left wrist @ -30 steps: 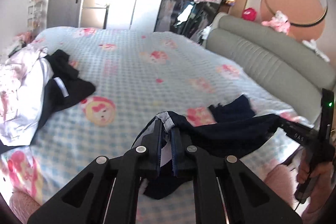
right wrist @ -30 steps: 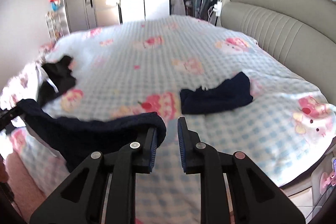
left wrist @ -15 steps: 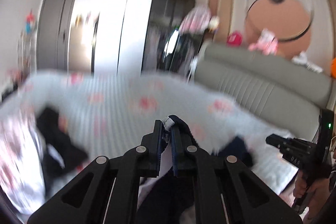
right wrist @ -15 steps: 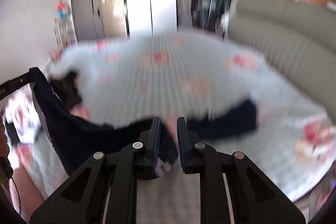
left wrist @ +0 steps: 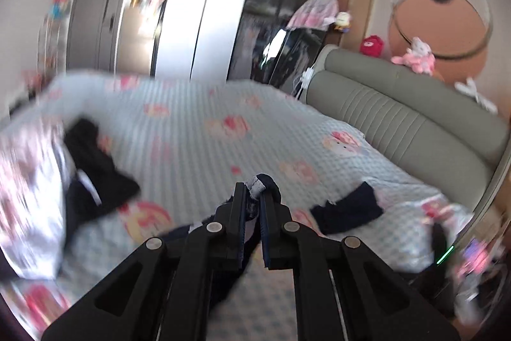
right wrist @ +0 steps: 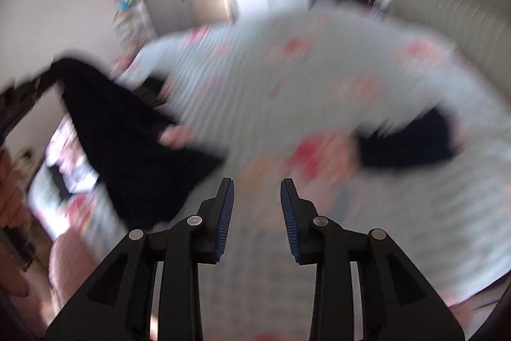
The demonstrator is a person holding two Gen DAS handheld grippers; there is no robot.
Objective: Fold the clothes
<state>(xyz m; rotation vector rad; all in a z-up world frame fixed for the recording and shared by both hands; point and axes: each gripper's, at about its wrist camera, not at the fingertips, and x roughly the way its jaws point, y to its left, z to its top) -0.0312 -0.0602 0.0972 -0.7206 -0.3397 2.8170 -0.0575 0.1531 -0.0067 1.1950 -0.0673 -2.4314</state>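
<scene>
A bed [left wrist: 198, 130] under a pale blue checked cover with pink cartoon prints fills both views, a grey padded headboard [left wrist: 399, 117] along its right side and a heap of black and white clothes [left wrist: 73, 181] at its near left. A small folded navy piece [left wrist: 348, 208] lies on the cover at the near right. The left hand-held gripper [left wrist: 254, 197] pinches the hem of a navy garment [right wrist: 127, 143] hanging over the bed's near left edge, while the right hand-held gripper [right wrist: 257, 190] is spread wide, holding nothing.
</scene>
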